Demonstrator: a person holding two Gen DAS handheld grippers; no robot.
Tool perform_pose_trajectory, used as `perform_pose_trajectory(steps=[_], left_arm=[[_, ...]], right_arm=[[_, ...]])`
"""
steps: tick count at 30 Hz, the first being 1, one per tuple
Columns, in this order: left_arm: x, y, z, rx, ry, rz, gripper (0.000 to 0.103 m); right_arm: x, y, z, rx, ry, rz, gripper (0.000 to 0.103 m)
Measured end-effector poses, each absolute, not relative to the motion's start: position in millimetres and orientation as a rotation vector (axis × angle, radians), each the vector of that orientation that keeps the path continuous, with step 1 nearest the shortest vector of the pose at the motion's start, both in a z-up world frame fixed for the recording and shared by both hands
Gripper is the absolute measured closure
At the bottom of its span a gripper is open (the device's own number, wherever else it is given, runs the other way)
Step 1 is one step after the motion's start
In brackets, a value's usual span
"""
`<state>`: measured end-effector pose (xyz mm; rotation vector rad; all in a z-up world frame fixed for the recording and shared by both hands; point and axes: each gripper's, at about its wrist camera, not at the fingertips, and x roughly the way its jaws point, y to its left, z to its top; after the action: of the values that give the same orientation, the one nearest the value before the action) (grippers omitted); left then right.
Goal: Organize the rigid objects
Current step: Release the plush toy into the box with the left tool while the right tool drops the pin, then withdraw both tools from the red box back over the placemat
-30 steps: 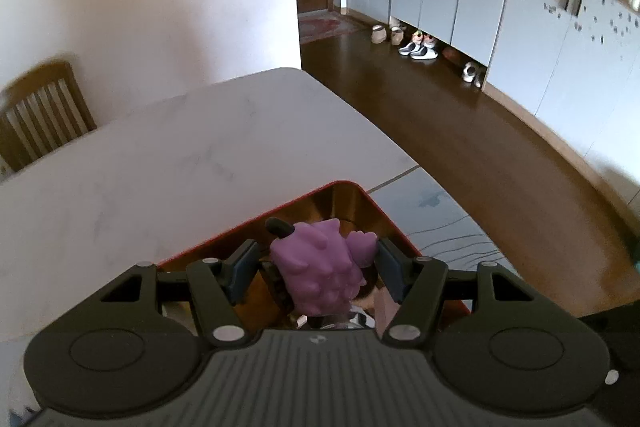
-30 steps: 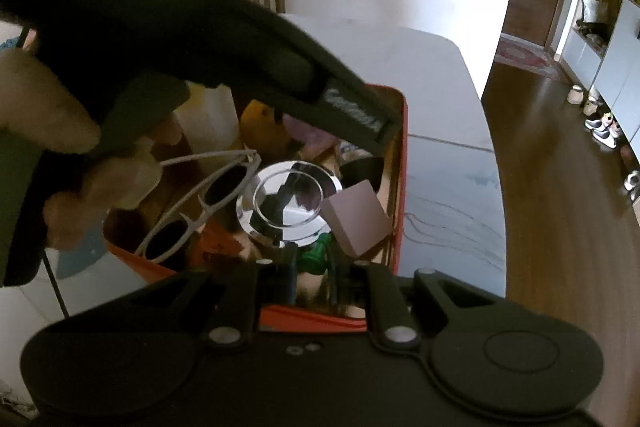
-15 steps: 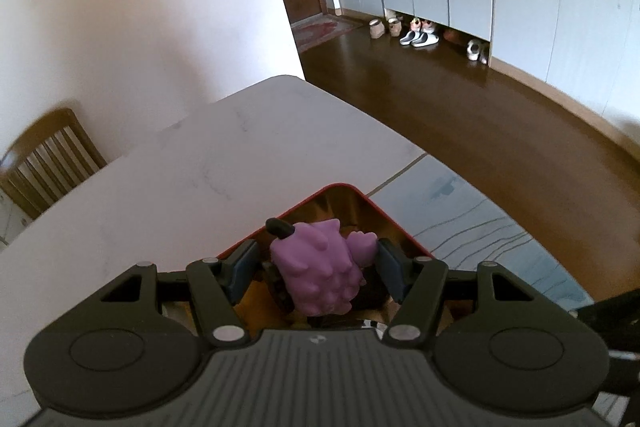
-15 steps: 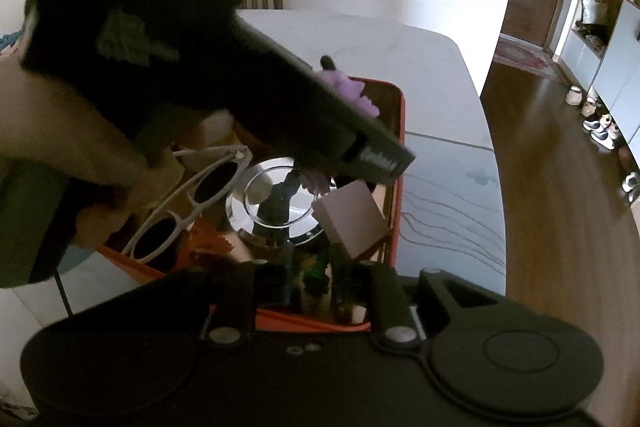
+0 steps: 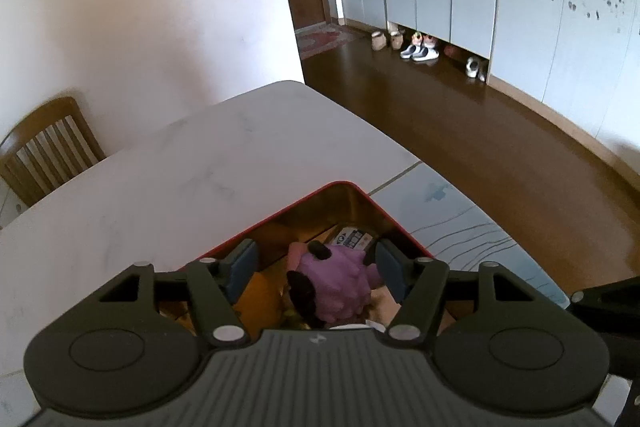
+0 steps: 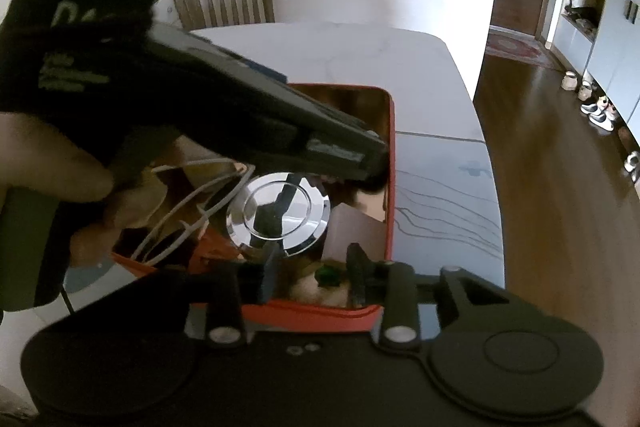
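A red box (image 5: 348, 187) stands on the white table, also in the right wrist view (image 6: 390, 163). My left gripper (image 5: 316, 267) is open over its far corner, and a purple knobbly toy (image 5: 336, 285) lies loose between the spread fingers inside the box. My right gripper (image 6: 312, 275) is open at the box's near wall, above a green item (image 6: 329, 273). The box holds a shiny round lid (image 6: 280, 215), white sunglasses (image 6: 192, 215) and a mauve block (image 6: 352, 231). The left gripper's body crosses the right wrist view and hides the box's back left.
A wooden chair (image 5: 44, 147) stands behind the table. A light blue mat (image 5: 472, 227) lies under the box's right side. The table edge drops to a dark wood floor (image 5: 500, 155) on the right. Cabinets and shoes line the far wall.
My left gripper opened and let go of the purple toy, which dropped into the box. My right gripper opened wider over the green item.
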<state>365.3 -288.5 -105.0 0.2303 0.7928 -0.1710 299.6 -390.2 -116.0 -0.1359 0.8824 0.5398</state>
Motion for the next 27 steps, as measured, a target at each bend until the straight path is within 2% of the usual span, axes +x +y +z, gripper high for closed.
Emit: perform_pose_trajectory(steps=[14,17,23,25,27], left_arm=[[321.9,-259.8,-64.4,0.115,0.733,-0.211,0.032],[309.7,-249.7,-56.9,0.106,0.719,-0.213,0.032],[281.3,-219.5,-43.1,0.081,0.704,-0.220,0.032],[270.4,-206.0,-39.4,0.070,0.691,-0.222,0.027],[260.3,-192.1,-36.0,0.059,0.680,-0.215,0.025]], right_arm=[[273.9,-389.3,-86.3,-0.108,0.851,0.518,0.054],[265.6,-386.4,-78.5,-0.100,0.832,0.515,0.044],[249.9,-373.4,-64.3,-0.077,0.800,0.510,0.039],[243.9,-365.6,-61.7,-0.087,0.785,0.510,0.038],[238.7,-357.9,-60.5,-0.082,0.775,0.516,0.029]])
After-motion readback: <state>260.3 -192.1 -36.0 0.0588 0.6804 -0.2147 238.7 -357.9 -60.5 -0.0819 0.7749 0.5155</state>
